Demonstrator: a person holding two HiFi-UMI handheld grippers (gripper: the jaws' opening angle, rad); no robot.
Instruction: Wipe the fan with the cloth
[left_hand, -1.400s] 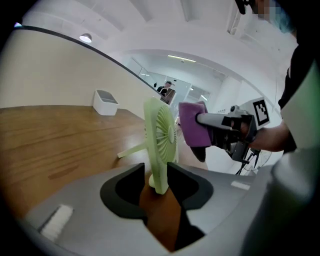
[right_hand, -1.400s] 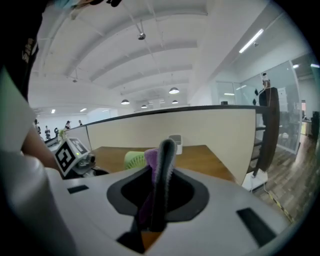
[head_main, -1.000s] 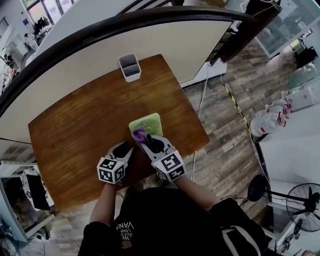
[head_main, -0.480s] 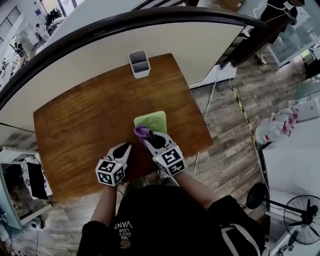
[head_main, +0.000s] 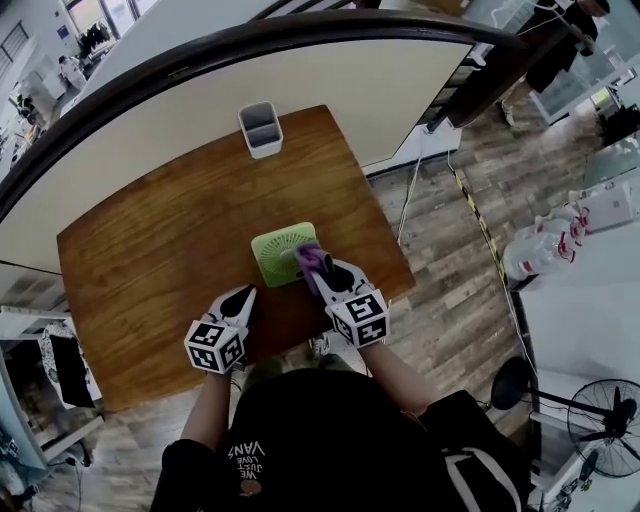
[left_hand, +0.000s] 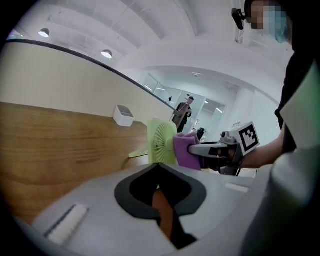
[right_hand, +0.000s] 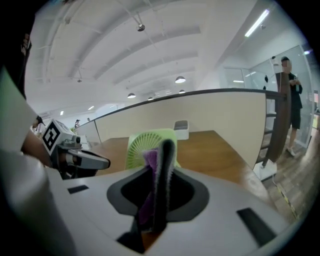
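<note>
A light green fan (head_main: 280, 253) stands upright on the wooden table (head_main: 150, 250). My right gripper (head_main: 318, 268) is shut on a purple cloth (head_main: 313, 259) and holds it against the right part of the fan's grille. In the right gripper view the cloth (right_hand: 149, 159) sits between the shut jaws, in front of the fan (right_hand: 142, 141). My left gripper (head_main: 243, 298) hovers low over the table, left of and nearer than the fan. Its jaws have just been closing and are shut with nothing between them. The left gripper view shows the fan (left_hand: 161, 141), the cloth (left_hand: 184, 150) and the right gripper (left_hand: 196, 149).
A white two-slot holder (head_main: 260, 130) stands at the table's far edge, against a curved cream partition (head_main: 330, 90). The table's right edge (head_main: 395, 250) runs close beside the fan, with wood floor beyond it. A person stands far off at the upper right.
My right gripper has carried the cloth to the right across the fan's grille. The left gripper has stayed in place and its fingers have come together.
</note>
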